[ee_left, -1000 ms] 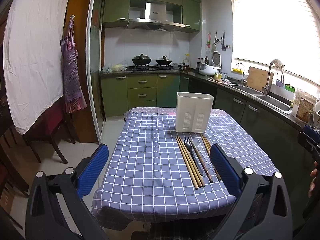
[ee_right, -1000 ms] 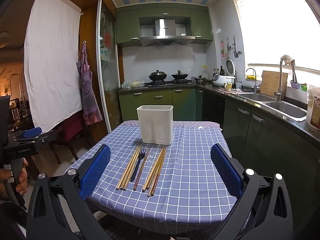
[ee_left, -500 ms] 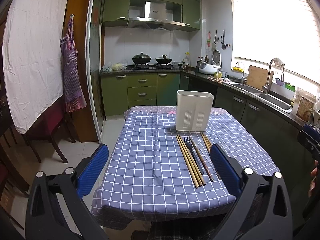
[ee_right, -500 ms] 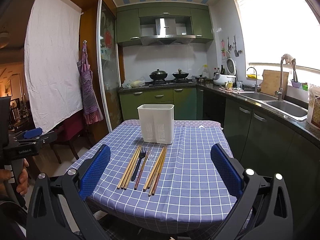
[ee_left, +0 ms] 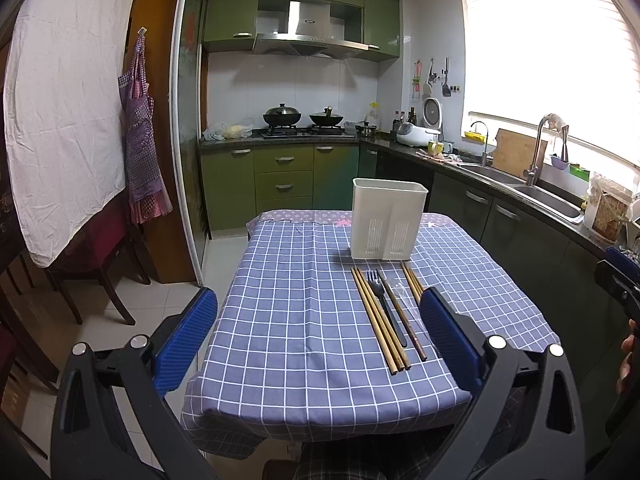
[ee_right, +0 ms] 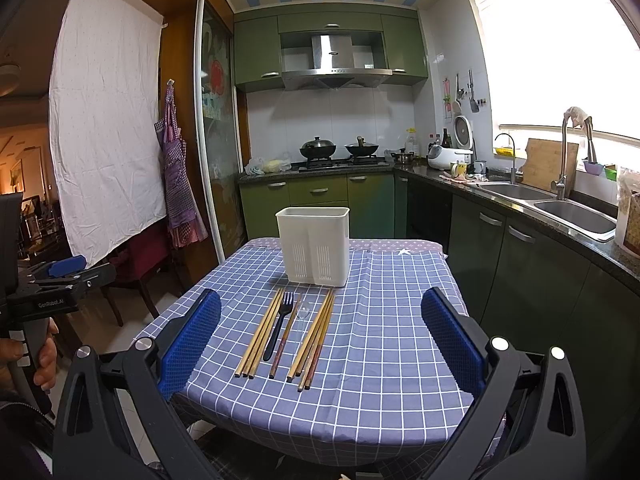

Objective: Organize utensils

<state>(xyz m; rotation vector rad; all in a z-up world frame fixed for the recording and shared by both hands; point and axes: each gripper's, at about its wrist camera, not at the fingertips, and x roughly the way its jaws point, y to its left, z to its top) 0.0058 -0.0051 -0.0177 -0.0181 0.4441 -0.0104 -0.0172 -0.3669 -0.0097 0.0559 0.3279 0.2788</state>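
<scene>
Bamboo-coloured chopsticks [ee_right: 260, 334] form the leftmost bundle in the right wrist view, lying flat on the checked tabletop [ee_right: 384, 344] with their long axis running from the near edge toward the white utensil holder [ee_right: 314, 244] at the far end. Next to them on the right lies a black fork [ee_right: 277, 326], tines toward the holder and handle toward the near edge, then a dark single stick [ee_right: 286, 336], a clear plastic spoon [ee_right: 301, 320], and a second chopstick bundle [ee_right: 314, 342] angled slightly so its far tips lean right.

Both claws hang short of the near edge, fingers spread wide and holding nothing. The left claw [ee_left: 318, 340] sees the row off to its right, partly behind its right finger [ee_left: 448, 336]. The right claw [ee_right: 320, 344] has the whole row between its fingers, almost dead ahead, so it looks the nearer one. Its fingers straddle the sticks' width, which suits closing across them.
</scene>
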